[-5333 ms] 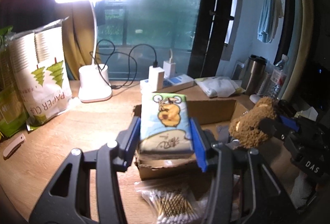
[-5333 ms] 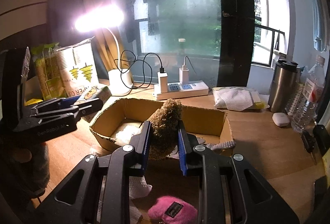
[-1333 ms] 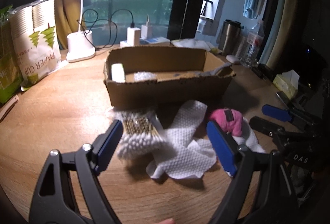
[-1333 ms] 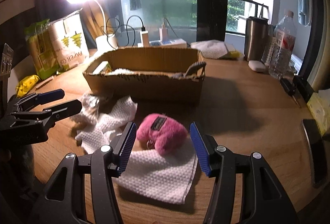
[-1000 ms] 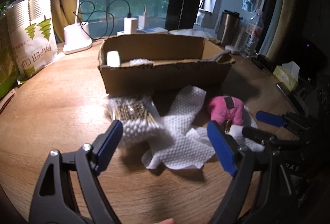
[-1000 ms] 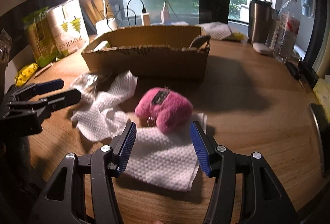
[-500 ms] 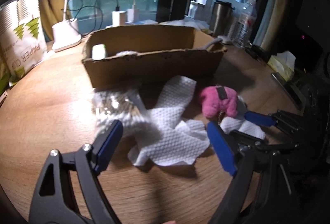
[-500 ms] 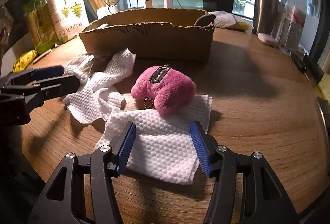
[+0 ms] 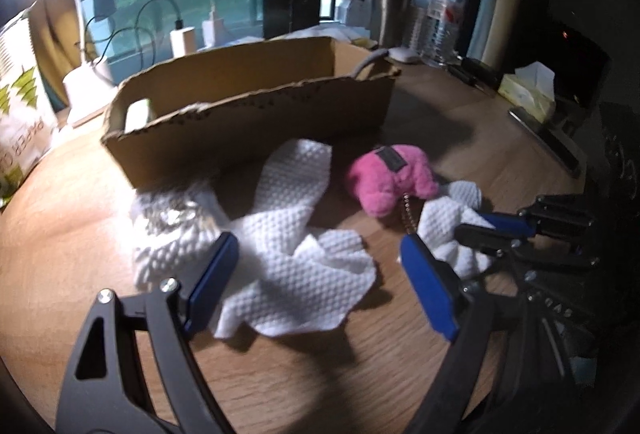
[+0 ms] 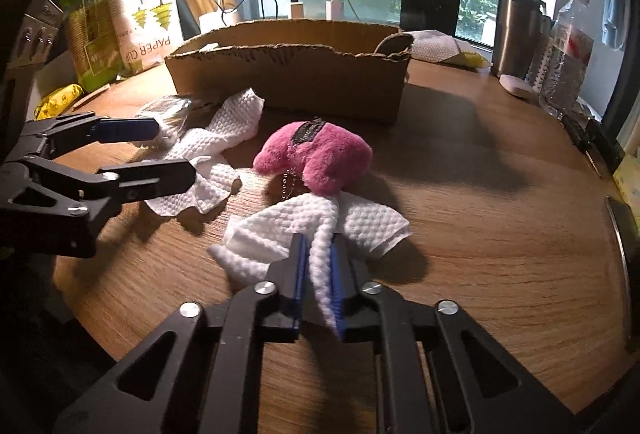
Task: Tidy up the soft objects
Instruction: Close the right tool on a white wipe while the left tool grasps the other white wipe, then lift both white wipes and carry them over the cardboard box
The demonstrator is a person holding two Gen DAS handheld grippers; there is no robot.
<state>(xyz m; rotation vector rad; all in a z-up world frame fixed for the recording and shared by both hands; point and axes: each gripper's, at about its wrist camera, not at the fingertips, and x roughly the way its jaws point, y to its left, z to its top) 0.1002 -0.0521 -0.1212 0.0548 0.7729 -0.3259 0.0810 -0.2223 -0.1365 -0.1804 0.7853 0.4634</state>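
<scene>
Right wrist view: the right gripper (image 10: 317, 266) has its fingers clenched on a bunched fold of a white textured cloth (image 10: 320, 222) lying on the wooden surface (image 10: 500, 234). Touching the cloth at 12 o'clock sits a pink plush toy (image 10: 320, 156) with a bead chain. At 10 o'clock lies a second white cloth (image 10: 212, 142), over which the left gripper (image 9: 316, 286) hovers with its fingers spread wide, released. A cardboard box (image 10: 288, 74) stands farther toward 12 o'clock.

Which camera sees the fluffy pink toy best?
The right wrist view: the pink toy sits sharp, with its patch and chain visible. The left wrist view shows it too, but blurrier and off-centre.
</scene>
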